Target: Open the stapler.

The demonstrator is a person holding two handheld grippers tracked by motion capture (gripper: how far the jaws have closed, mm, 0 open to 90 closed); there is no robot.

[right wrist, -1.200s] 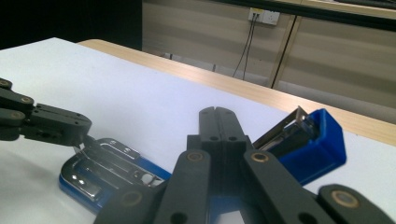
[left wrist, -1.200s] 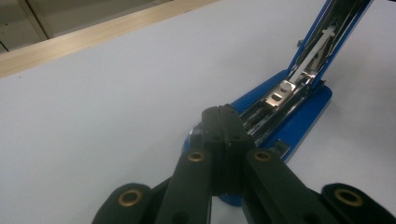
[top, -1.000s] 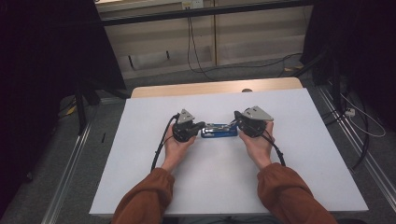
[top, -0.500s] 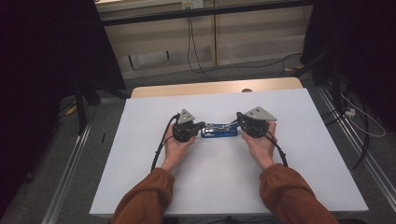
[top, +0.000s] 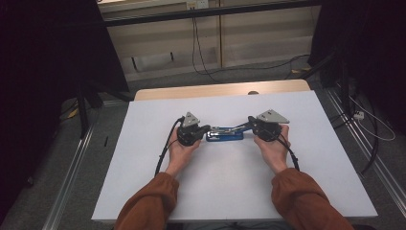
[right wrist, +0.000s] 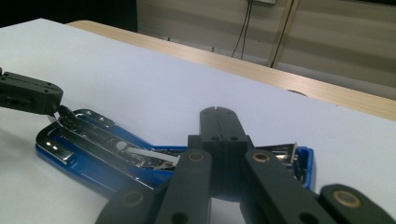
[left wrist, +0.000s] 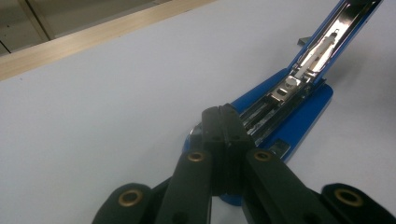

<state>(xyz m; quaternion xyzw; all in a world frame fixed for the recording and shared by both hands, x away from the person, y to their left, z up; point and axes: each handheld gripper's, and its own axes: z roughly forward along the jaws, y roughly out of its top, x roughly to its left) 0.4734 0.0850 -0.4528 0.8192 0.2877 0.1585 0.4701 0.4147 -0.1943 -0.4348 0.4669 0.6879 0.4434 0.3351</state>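
While both claws pinch it, blue stapler (top: 225, 133) gapes.

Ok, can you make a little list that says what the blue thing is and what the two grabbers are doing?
thing: blue stapler, swung open, metal staple track showing
where: middle of the white table
left gripper: jaws closed together at the stapler's left end
right gripper: jaws closed together at its right end, by the raised top arm
hands: one behind each gripper, orange sleeves

No readable text, no labels, no brands, no numbers on anything in view
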